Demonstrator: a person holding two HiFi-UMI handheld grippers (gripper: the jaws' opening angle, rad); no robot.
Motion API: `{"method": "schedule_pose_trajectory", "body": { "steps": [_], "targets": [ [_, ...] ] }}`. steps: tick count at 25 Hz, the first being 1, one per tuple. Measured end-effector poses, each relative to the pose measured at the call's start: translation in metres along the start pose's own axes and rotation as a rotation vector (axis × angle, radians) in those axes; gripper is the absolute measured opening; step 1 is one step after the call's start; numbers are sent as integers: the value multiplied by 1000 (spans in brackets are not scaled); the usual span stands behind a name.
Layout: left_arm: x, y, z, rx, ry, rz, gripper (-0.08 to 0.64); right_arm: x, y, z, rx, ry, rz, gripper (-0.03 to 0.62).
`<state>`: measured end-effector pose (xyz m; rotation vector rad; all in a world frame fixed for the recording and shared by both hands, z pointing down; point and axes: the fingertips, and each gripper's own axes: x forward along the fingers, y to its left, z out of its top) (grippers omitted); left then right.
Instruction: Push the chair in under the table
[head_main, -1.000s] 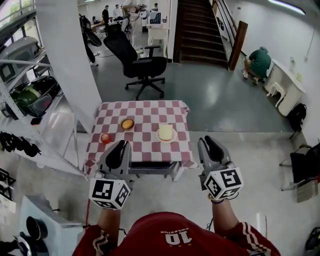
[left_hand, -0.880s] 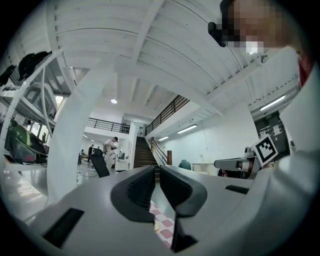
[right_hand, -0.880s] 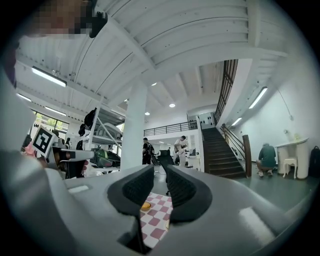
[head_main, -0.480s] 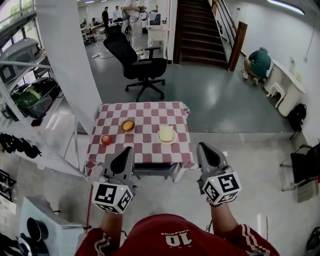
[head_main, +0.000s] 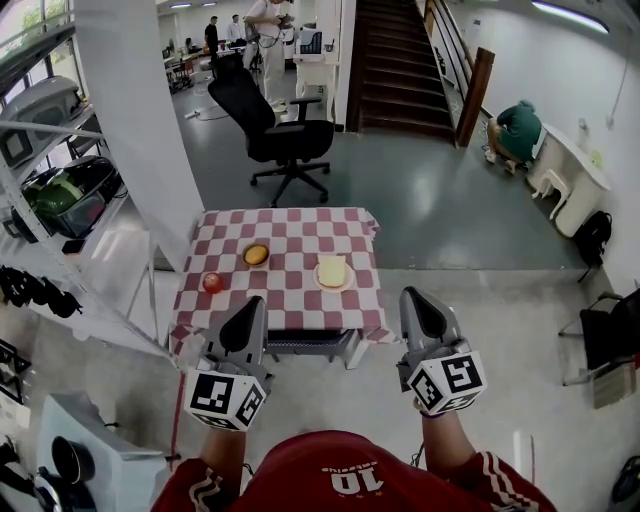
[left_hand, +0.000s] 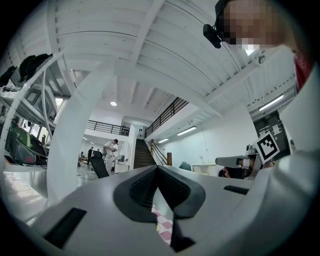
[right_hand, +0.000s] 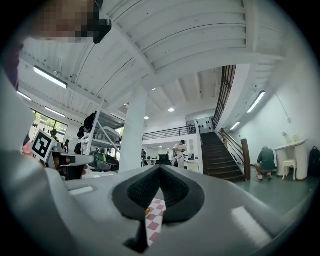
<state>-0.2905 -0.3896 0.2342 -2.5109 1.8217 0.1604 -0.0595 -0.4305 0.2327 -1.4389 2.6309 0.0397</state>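
Note:
A small table (head_main: 290, 225) with a red-and-white checked cloth stands in front of me. A grey chair (head_main: 305, 343) sits tucked at its near edge, only its rear rim showing below the cloth. My left gripper (head_main: 245, 312) hovers just left of that rim, shut and empty. My right gripper (head_main: 418, 305) is off the table's near right corner, also shut and empty. In the left gripper view the left gripper (left_hand: 157, 170) has its pads together, with checked cloth seen below. The right gripper (right_hand: 160, 170) looks the same in its own view.
On the cloth lie a red apple (head_main: 212, 282), a small bowl (head_main: 256, 254) and a plate with a yellow item (head_main: 332, 270). A black office chair (head_main: 285, 130) stands beyond the table. White shelving (head_main: 60, 200) and a pillar (head_main: 135, 120) stand at left, stairs (head_main: 400, 60) behind.
Both grippers' jaws have closed from slightly apart. The hands have drawn a little toward me and otherwise held still.

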Motion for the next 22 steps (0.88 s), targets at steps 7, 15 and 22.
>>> {"method": "schedule_pose_trajectory", "body": {
  "steps": [7, 15, 22],
  "targets": [
    [1, -7, 2, 17, -1, -17, 14, -2, -2, -1, 17, 10, -7, 2],
    [1, -7, 2, 21, 5, -21, 14, 1, 0, -1, 13, 7, -15, 2],
    [-1, -2, 1, 27, 9, -14, 14, 3, 4, -2, 0, 12, -20, 2]
  ]
}}
